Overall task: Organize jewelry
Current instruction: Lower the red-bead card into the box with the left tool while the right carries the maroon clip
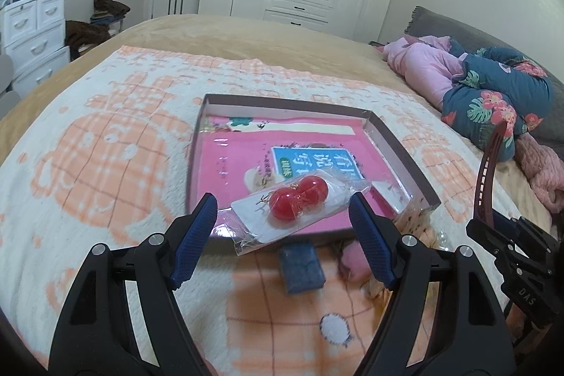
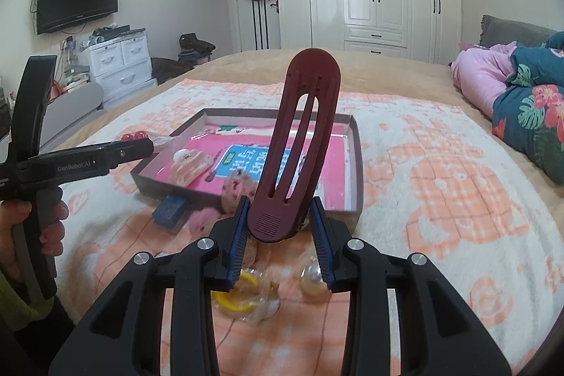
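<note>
My left gripper [image 1: 282, 203] is shut on a clear packet [image 1: 253, 224] that holds two red ball earrings [image 1: 298, 199] on a white card. It hangs over the near edge of a shallow dark-rimmed box [image 1: 384, 129] lined in pink. In the right wrist view the left gripper [image 2: 141, 145] reaches in from the left, with the red earrings [image 2: 134, 135] at its tip. My right gripper [image 2: 280, 210] is shut on the base of a long dark red hair clip [image 2: 299, 129], which stands upright in front of the box [image 2: 356, 143]. The clip [image 1: 490, 164] also shows at the right edge of the left wrist view.
A clear claw clip [image 2: 188, 164] lies in the box. Near its front edge are a floral scrunchie [image 2: 238, 187], a small blue box [image 1: 301, 266] and a pink fluffy piece [image 2: 202, 217]. Packets with a yellow ring [image 2: 234, 300] lie under my right gripper. Folded quilts [image 1: 493, 94] sit at the right.
</note>
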A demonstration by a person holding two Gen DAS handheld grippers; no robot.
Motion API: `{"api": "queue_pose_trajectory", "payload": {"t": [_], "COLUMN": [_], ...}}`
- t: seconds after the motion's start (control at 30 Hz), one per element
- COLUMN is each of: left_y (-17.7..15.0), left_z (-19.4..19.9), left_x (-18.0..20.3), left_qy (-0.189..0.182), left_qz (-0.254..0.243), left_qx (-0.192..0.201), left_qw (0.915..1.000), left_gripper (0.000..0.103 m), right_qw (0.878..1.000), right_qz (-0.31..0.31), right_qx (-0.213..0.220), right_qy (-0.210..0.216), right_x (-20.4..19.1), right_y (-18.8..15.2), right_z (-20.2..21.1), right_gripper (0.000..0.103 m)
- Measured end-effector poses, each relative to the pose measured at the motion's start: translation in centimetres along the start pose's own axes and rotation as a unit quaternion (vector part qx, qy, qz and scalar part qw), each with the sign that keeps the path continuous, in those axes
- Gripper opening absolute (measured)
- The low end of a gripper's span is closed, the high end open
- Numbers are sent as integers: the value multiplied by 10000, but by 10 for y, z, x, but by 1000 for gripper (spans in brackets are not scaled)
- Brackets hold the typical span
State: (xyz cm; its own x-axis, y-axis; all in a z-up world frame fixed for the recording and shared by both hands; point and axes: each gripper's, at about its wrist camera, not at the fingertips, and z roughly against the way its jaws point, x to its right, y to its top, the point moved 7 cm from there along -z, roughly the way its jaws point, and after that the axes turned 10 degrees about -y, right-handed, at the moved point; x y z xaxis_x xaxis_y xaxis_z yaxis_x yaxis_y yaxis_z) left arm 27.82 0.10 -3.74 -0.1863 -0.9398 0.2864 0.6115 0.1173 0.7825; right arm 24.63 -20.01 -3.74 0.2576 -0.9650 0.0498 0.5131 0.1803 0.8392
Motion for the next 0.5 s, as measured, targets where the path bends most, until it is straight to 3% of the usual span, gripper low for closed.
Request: {"api": "queue_pose_trajectory", "payload": {"t": [0.5], "left_y": [13], "left_z": [-42], "left_x": [18], "left_qy": [30], "left_qz": [-151], "left_qx": [-137], "left_qw": [9998], "left_gripper": [68], "right_qw": [10000], "right_qz": [-20], "right_qx": [-40], "right_qy": [-70], "right_x": [15], "right_y": [33], "right_z": [-30], "right_gripper": [33]}}
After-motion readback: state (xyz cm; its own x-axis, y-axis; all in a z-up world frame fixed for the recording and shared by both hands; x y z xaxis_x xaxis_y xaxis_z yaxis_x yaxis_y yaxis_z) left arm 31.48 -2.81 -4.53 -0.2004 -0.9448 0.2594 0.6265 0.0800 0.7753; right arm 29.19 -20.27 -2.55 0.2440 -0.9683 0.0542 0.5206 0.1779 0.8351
